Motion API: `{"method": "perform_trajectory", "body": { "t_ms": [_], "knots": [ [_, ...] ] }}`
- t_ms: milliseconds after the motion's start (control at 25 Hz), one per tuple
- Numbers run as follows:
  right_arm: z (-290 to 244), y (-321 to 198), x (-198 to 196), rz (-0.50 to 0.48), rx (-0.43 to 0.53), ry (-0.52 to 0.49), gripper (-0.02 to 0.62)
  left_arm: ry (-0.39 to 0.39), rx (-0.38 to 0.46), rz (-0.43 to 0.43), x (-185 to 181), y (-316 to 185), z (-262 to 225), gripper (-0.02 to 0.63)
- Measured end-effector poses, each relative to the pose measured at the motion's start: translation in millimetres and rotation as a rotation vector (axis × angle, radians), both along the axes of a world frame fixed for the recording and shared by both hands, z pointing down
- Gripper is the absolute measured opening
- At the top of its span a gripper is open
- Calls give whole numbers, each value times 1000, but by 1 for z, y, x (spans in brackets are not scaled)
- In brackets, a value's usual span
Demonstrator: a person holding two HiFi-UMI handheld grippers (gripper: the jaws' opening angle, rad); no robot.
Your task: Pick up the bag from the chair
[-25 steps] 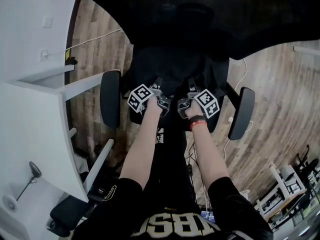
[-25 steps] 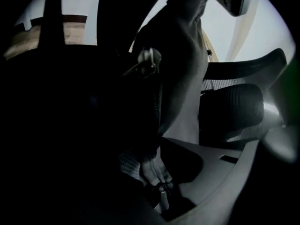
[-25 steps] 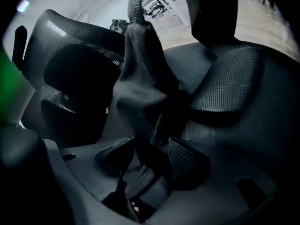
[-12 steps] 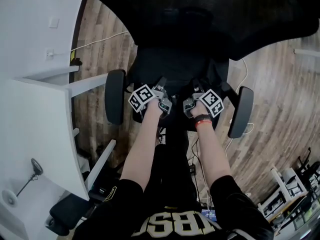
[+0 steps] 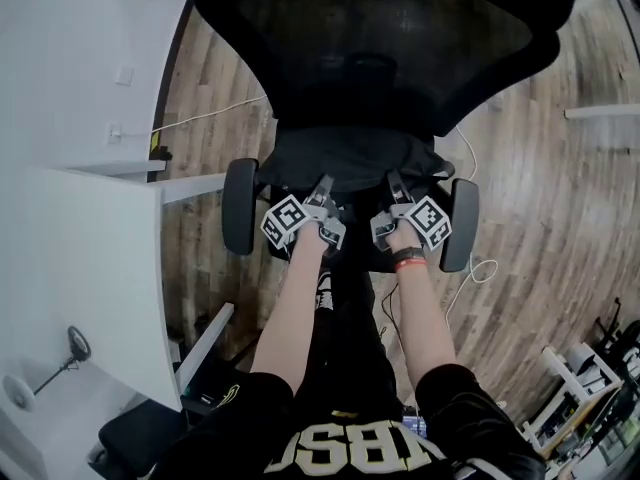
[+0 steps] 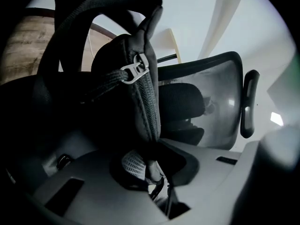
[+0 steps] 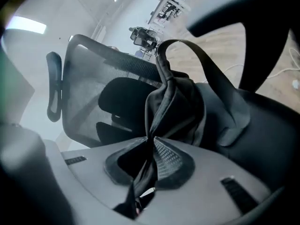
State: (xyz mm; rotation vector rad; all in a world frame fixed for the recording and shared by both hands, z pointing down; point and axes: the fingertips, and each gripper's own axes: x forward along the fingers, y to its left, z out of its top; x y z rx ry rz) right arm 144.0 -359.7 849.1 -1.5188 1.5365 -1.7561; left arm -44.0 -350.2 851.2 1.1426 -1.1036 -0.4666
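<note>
A black bag (image 5: pixel 348 158) sits over the seat of a black mesh office chair (image 5: pixel 380 38). My left gripper (image 5: pixel 322 188) holds the bag's near edge on the left. My right gripper (image 5: pixel 396 184) holds it on the right. In the left gripper view the jaws (image 6: pixel 151 159) have just closed and pinch a fold of the bag (image 6: pixel 138 97) below a silver buckle (image 6: pixel 135 71). In the right gripper view the jaws (image 7: pixel 149 157) have also just closed, with bag fabric (image 7: pixel 183 107) and a strap (image 7: pixel 206 64) bunched between the pads. The chair's mesh back (image 7: pixel 91 90) stands behind.
The chair's armrests (image 5: pixel 240 206) (image 5: pixel 459 224) flank both grippers. A white desk (image 5: pixel 80 268) fills the left side. Cables (image 5: pixel 482 270) lie on the wood floor at the right, and a rack (image 5: pixel 585 383) stands at the lower right.
Both grippers have risen together with the bag's edge pinched in them, and the bag has come up from the seat. More of the chair back now shows.
</note>
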Motion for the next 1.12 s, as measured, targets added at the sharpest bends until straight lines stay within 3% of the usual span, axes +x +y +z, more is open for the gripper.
{"method": "perform_trajectory", "body": {
  "t_ms": [480, 880, 1120],
  "knots": [
    [-125, 29, -1, 38, 138, -49, 49, -23, 206, 81, 2, 12, -141, 51],
    [-220, 98, -4, 36, 210, -79, 49, -5, 339, 131, -1, 68, -246, 49],
    [-274, 122, -12, 5, 322, -65, 49, 28, 412, 125, -9, 97, -293, 49]
  ]
}}
